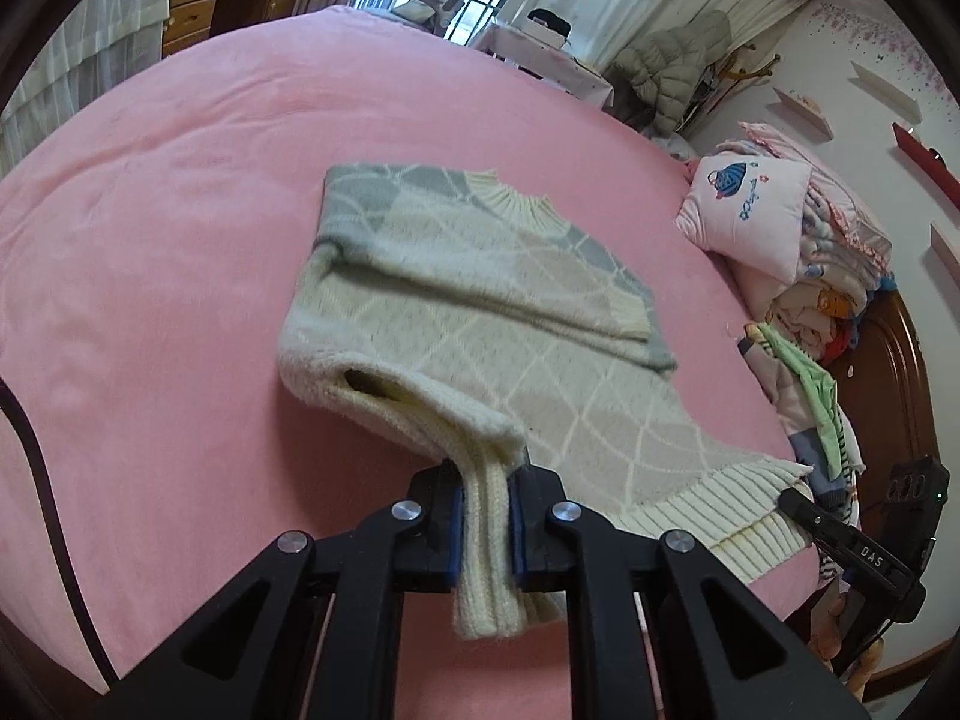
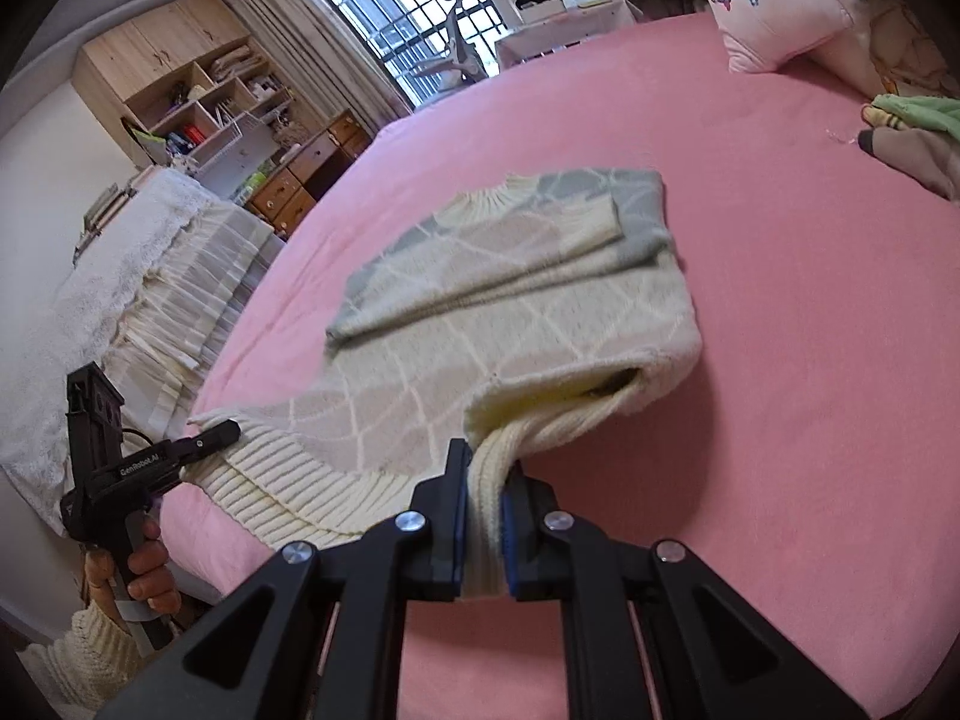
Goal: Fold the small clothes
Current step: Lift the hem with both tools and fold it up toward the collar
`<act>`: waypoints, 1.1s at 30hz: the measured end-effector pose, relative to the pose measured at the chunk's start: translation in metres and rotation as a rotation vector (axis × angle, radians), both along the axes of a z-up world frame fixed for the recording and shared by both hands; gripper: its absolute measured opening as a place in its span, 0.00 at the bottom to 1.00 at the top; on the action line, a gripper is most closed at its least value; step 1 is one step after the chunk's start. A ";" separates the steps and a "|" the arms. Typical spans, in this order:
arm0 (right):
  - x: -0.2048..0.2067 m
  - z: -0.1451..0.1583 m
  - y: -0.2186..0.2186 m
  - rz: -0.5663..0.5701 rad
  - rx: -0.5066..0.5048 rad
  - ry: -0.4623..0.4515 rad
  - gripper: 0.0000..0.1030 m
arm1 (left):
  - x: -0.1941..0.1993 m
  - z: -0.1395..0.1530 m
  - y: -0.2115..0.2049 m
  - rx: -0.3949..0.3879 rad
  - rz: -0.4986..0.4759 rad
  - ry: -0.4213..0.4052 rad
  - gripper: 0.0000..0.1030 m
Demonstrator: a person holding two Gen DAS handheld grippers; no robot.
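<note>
A small cream knit sweater (image 1: 480,312) with a grey and beige diamond pattern lies on the pink bed (image 1: 180,240), sleeves folded across its chest. Its ribbed hem is lifted off the bed at both corners. My left gripper (image 1: 487,477) is shut on one hem corner, and the cream rib hangs down between its blue pads. The right gripper (image 1: 795,497) shows at the right edge, pinching the other corner. In the right wrist view the sweater (image 2: 528,306) rises toward my right gripper (image 2: 487,465), shut on the ribbed hem. The left gripper (image 2: 225,431) clamps the far corner, held by a hand (image 2: 147,564).
A pink pillow (image 1: 744,210) and a pile of colourful small clothes (image 1: 810,360) lie along the bed's right side by a wooden headboard (image 1: 900,396). Wooden drawers (image 2: 300,174), shelves and a barred window (image 2: 390,18) stand beyond the bed. A white lace-covered surface (image 2: 120,276) borders its left.
</note>
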State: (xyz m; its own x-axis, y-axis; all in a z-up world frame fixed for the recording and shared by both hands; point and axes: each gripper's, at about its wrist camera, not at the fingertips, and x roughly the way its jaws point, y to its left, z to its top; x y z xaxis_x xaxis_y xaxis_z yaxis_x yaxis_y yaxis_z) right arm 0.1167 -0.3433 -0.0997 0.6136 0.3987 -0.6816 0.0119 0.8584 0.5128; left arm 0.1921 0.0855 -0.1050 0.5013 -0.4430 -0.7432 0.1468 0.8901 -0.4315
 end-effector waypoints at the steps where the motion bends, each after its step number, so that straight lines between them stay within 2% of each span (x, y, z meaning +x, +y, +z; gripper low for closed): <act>1: 0.006 0.005 -0.004 -0.007 0.021 -0.009 0.08 | 0.008 0.005 -0.002 -0.008 0.003 0.001 0.09; 7: 0.054 0.032 -0.021 -0.056 0.056 -0.058 0.08 | 0.063 0.032 -0.008 -0.013 0.053 -0.005 0.09; 11: 0.103 0.048 -0.033 -0.105 0.050 -0.085 0.08 | 0.120 0.044 -0.012 -0.021 0.108 -0.012 0.09; 17: 0.203 0.057 -0.037 -0.172 -0.057 -0.106 0.08 | 0.221 0.043 -0.025 0.018 0.179 -0.020 0.09; 20: 0.257 0.046 -0.037 -0.195 -0.102 -0.090 0.08 | 0.268 0.028 -0.037 0.067 0.196 -0.011 0.09; 24: 0.307 0.017 -0.038 -0.222 -0.133 -0.043 0.08 | 0.320 -0.010 -0.050 0.108 0.207 0.042 0.09; 29: 0.349 -0.033 -0.038 -0.238 -0.177 0.055 0.08 | 0.354 -0.063 -0.061 0.172 0.215 0.119 0.10; 33: 0.365 -0.065 -0.039 -0.249 -0.208 0.110 0.08 | 0.366 -0.089 -0.066 0.206 0.225 0.150 0.13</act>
State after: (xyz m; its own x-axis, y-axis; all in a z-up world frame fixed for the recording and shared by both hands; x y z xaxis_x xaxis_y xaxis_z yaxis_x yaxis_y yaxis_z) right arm 0.4815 -0.3821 -0.1645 0.5931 0.0912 -0.7999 0.2795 0.9084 0.3109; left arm 0.5584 0.0194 -0.1937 0.4478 -0.1663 -0.8785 -0.1147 0.9638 -0.2409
